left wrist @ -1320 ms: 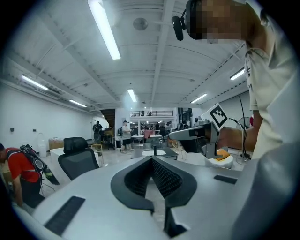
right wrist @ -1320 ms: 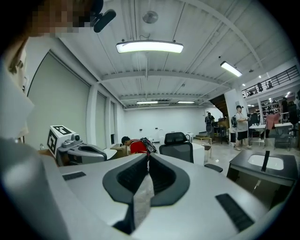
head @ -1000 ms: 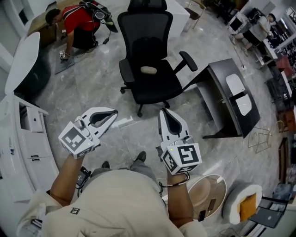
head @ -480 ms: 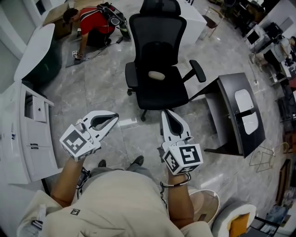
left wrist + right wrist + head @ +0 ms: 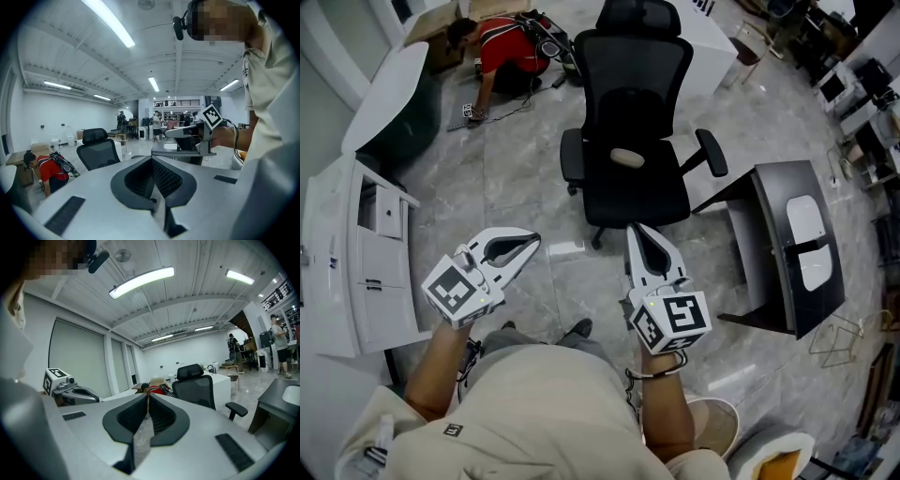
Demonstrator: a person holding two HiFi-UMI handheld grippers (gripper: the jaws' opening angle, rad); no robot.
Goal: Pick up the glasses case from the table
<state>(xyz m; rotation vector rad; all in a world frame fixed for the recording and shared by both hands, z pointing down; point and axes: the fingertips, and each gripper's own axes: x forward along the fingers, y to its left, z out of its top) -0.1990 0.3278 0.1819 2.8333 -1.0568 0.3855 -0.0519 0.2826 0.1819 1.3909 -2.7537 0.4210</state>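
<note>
In the head view both grippers are held in front of the person's body, above the floor. My left gripper [image 5: 532,242] points right and my right gripper [image 5: 634,228] points away toward the chair. On each, the jaws meet at the tips with nothing between them, as the left gripper view [image 5: 152,159] and the right gripper view [image 5: 147,397] confirm. A small beige oval object [image 5: 627,157] lies on the seat of the black office chair [image 5: 633,103]; whether it is the glasses case cannot be told. Two white oval things [image 5: 803,217] lie on the dark table [image 5: 773,281] at the right.
A white cabinet [image 5: 342,281] stands at the left. A person in a red top [image 5: 511,56] crouches on the floor at the back, beside a white desk [image 5: 389,84]. Grey marble floor [image 5: 516,178] lies between me and the chair. More desks and chairs crowd the far right.
The chair, table and cabinet have slid right and down in the head view as the person's view shifted. Both grippers keep the same pose in the picture and stay shut.
</note>
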